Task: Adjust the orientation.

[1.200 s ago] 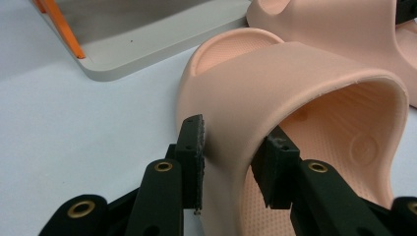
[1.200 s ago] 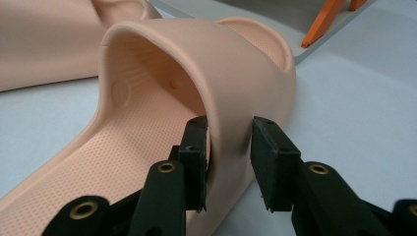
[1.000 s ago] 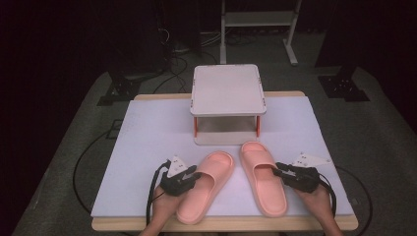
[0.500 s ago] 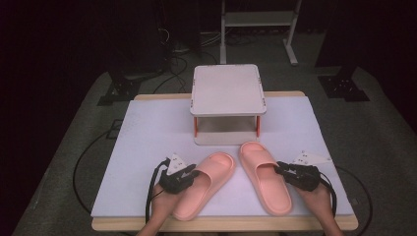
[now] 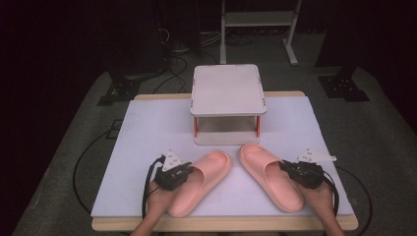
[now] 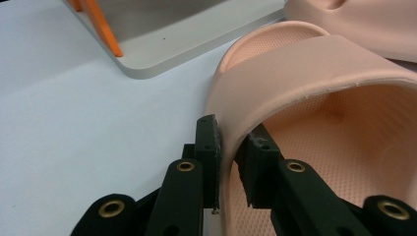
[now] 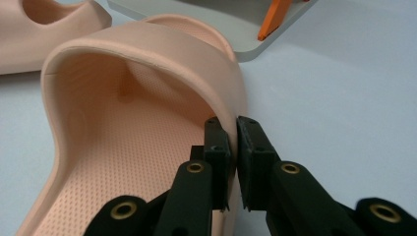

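Two pink slide sandals lie on the white mat, toes toward the small shelf. My left gripper (image 5: 187, 170) (image 6: 228, 147) has just been closing and is shut on the outer side wall of the left slipper (image 5: 200, 181) (image 6: 314, 83), one pad outside and one inside the strap. My right gripper (image 5: 287, 167) (image 7: 235, 142) has likewise just been closing and pinches the outer side wall of the right slipper (image 5: 269, 176) (image 7: 128, 88). Both slippers rest flat on the mat. Hands hold the grippers from the table's near edge.
A small white two-tier shelf (image 5: 227, 91) with orange posts (image 6: 101, 27) stands just beyond the slippers' toes, at mid table. The white mat (image 5: 147, 128) covers the wooden table. Black cables trail off both sides near the front edge.
Both grippers' jaws have closed onto the slippers' side walls. The left slipper has shifted slightly. The hands stay at the near edge.
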